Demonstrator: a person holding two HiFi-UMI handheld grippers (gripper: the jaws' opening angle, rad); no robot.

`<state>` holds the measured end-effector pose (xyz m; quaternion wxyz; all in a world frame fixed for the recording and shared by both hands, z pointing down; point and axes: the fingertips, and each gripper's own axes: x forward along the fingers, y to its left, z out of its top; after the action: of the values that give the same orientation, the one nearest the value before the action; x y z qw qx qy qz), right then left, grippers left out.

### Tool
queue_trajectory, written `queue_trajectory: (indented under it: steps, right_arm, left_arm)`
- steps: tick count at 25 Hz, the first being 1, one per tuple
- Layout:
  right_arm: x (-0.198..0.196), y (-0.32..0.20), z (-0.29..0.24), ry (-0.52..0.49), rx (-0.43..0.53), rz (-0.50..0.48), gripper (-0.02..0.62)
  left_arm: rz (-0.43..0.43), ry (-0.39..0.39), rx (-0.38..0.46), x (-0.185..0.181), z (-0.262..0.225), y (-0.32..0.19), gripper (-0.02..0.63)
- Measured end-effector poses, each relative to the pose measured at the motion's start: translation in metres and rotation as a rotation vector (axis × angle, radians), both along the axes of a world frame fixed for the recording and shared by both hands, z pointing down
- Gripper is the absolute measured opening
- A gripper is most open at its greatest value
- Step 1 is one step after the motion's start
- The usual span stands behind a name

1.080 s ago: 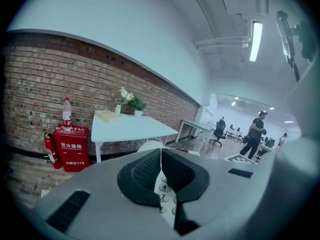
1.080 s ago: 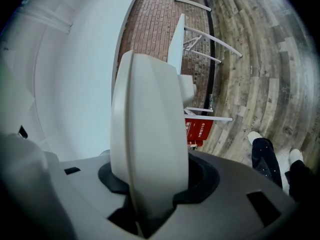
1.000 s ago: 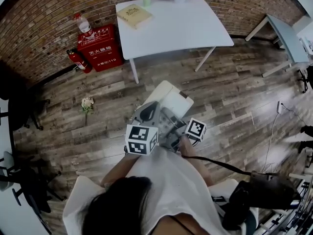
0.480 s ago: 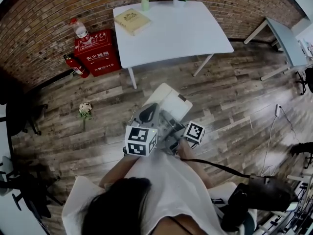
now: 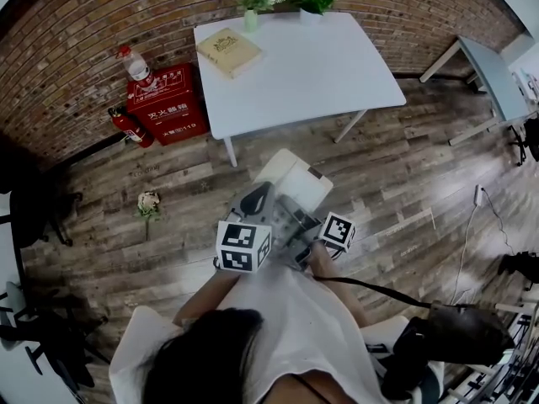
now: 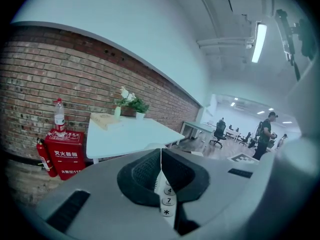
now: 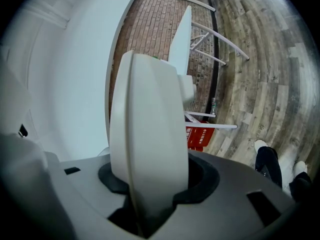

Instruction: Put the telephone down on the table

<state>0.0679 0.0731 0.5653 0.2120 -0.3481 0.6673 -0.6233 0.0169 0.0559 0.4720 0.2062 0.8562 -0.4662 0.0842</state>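
You hold the telephone (image 5: 295, 179) at the centre of the head view, above the floor (image 5: 168, 175) and short of the white bench (image 5: 337, 66) at the top. Your left tool (image 6: 161, 181) pinches its keypad edge (image 6: 168, 200), and your right tool (image 7: 150, 184) clamps its pale body. I judge that 2 grips keep it steady until it can rest on the bench.
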Motion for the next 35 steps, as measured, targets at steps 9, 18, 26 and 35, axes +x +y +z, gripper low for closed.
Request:
queue_trajectory:
  steps: [9,18,26,35]
  right_arm:
    - [-0.011,-0.05,0.0,-0.008,-0.011,0.03,0.216]
    - [-0.027,-0.102,0.001,-0.015,-0.024,0.061,0.216]
    - [-0.039,-0.139,0.005,-0.029,-0.038,0.11,0.216]
    - [-0.056,-0.176,0.004,-0.022,-0.029,0.132,0.216]
  left_arm:
    - [0.04,-0.001,-0.008,-0.005,-0.001,-0.054,0.025]
    - [0.056,-0.007,-0.026,-0.026,0.003,-0.109,0.025]
    - [0.082,-0.012,-0.011,-0.041,0.005,-0.149,0.025]
    - [0.08,-0.031,0.017,-0.062,0.008,-0.183,0.026]
